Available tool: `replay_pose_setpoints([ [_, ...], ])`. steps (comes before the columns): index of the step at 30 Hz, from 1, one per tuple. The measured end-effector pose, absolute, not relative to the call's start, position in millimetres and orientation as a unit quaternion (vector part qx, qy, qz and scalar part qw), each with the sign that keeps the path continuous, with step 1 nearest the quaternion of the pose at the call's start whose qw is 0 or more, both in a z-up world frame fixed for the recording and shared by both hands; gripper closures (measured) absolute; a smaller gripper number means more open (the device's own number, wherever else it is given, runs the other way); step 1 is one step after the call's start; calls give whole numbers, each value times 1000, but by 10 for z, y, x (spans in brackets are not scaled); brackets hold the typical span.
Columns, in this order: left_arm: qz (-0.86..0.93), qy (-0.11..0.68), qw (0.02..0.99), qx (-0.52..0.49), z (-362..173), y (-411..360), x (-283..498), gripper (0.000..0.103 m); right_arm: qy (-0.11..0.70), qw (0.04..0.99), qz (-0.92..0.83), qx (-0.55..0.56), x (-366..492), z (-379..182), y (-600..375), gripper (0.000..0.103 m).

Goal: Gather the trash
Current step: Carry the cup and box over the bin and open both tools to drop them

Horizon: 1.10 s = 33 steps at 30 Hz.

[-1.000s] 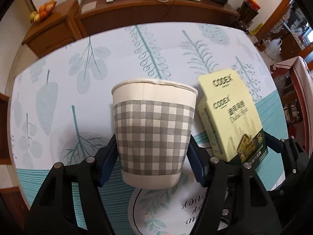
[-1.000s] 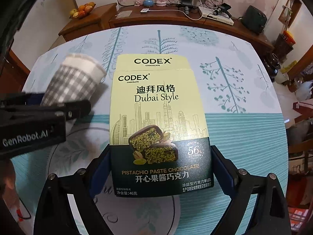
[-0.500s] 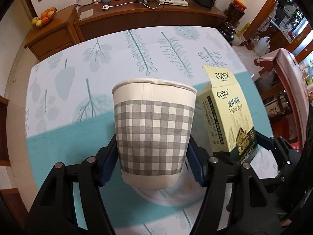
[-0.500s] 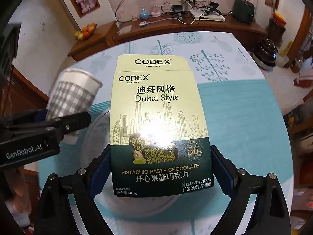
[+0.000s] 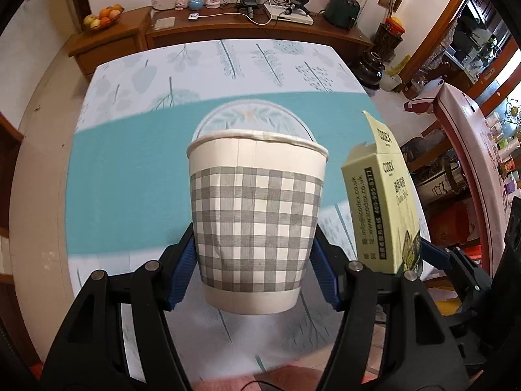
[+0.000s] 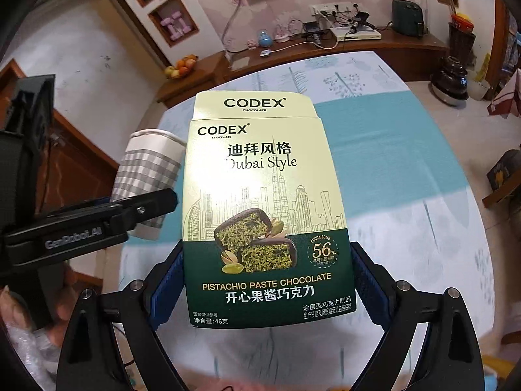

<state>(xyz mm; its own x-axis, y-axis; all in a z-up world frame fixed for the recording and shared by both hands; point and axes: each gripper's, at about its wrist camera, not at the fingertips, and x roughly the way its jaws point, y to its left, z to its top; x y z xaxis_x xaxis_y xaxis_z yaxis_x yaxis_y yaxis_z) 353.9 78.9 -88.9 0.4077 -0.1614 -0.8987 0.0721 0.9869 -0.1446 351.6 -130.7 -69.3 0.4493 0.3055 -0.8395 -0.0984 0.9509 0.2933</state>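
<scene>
Left gripper (image 5: 254,270) sits at frame centre of the left wrist view, its blue pads pressed against both sides of an upright grey-checked paper cup (image 5: 255,221), which hangs above the teal-and-white leaf-print tablecloth (image 5: 130,176). Right gripper (image 6: 267,280) pinches the lower dark-green part of a CODEX pistachio chocolate box (image 6: 265,208), upright at the centre of the right wrist view with its top flap open, above the same cloth. In the left wrist view the box shows edge-on at right of the cup, near but apart; a wooden sideboard (image 5: 247,29) with a fruit bowl (image 5: 102,19) runs along the upper frame.
</scene>
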Motion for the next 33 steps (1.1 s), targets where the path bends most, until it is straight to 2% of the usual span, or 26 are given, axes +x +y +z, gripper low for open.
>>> replay_pose_setpoints([
  [8,-26,520,851,-64,-860,561,2316,41,507,840,166,105,2372,-581,-1597,10],
  [19,-8,543,836,-73,-1167,331,912,41,545,806,209,96,1251,-693,-1919,10],
  [26,-18,572,816,-78,-1513,321,499,41,592,771,215,100,641,-1020,-1988,10],
  [33,-37,601,795,-77,-2065,326,403,41,648,727,202,103,328,-1664,-2004,10],
])
